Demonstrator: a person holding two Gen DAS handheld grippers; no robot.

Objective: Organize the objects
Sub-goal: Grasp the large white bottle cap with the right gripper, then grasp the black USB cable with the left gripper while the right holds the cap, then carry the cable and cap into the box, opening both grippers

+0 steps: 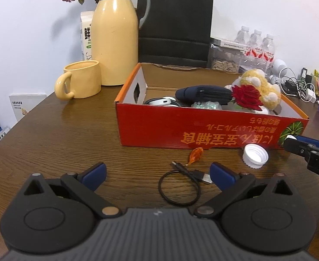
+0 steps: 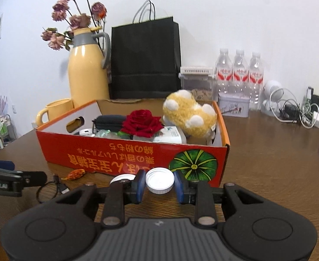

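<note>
The cap (image 2: 159,180) is lying on the table (image 2: 279,169) just in front of the box (image 2: 107,152), below the box's pumpkin picture, and it is sitting between the right gripper's (image 2: 159,187) blue pads (image 2: 139,187). The pads are standing close on either side of it, narrowly parted; whether they are pressing on the cap I cannot tell. A second white disc (image 2: 123,178) is showing just left of the cap, half hidden behind the left pad.

Going left to right along the box's front: bare table is lying open left of the box as far as the table's left edge, the mug (image 1: 80,82) and flask (image 1: 116,32) are standing behind the box's left end, then come the cable, the candy and the cap, and more bare table is stretching right of the box.

The left gripper (image 1: 157,174) is hovering low in front of the box with its jaws spread wide, holding nothing. The looped cable (image 1: 180,187) is lying between its pads, the plug touching or just beside the right pad (image 1: 221,177). The candy (image 1: 195,154) is lying just beyond the cable, near the box's front wall. In the left wrist view the cap (image 1: 255,154) is lying right of the candy, with the right gripper's tip (image 1: 298,146) just beside it.

Counted: one box, one cable, one candy, one mug, one flask, one black bag (image 2: 145,58) behind the box, three bottles (image 2: 240,71) behind the box's right end. Inside the box are lying one rose (image 2: 142,122), one plush toy (image 2: 188,113) and one dark pouch (image 1: 203,94), among other things.
</note>
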